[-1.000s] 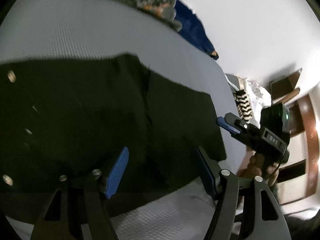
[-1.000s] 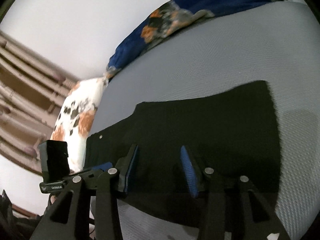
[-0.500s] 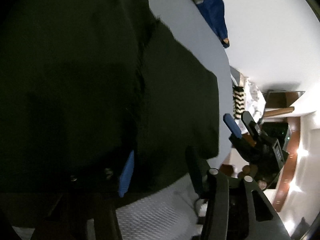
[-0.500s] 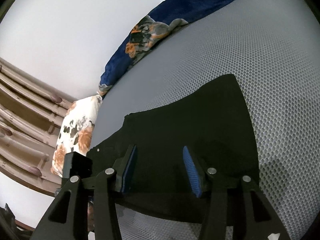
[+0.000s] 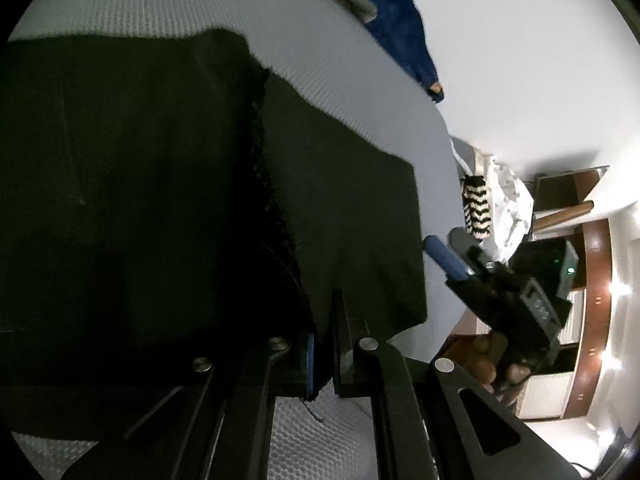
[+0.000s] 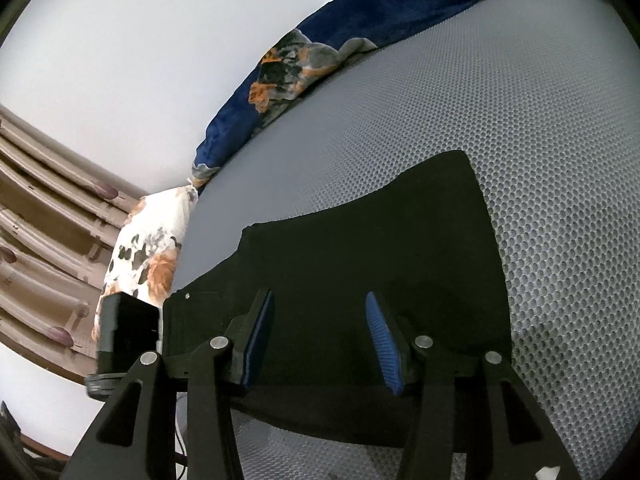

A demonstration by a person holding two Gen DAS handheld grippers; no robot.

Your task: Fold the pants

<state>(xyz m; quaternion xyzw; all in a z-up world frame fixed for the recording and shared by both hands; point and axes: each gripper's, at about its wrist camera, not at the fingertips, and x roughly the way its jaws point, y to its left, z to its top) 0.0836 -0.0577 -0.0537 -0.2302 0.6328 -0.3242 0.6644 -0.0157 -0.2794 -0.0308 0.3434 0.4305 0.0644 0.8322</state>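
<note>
Light: we see a dim room, with the white wall (image 6: 120,60) brightest.
Glare: small lamps (image 5: 612,288) flare at the left view's right edge.
Shadow: the black pants (image 5: 140,200) lose nearly all detail.
Distortion: our fisheye views bend edges, with dark corners.
Focus: the mesh mattress (image 6: 520,120) is crisp in the right view, softer in the left.

Change over the last second: the left gripper (image 5: 322,344), formerly wide open above the black pants (image 5: 160,200), has advanced toward 12 o'clock and closed its jaws on the near hem. In the right wrist view the pants' far corner has shifted from 3 o'clock toward 1 o'clock.
</note>
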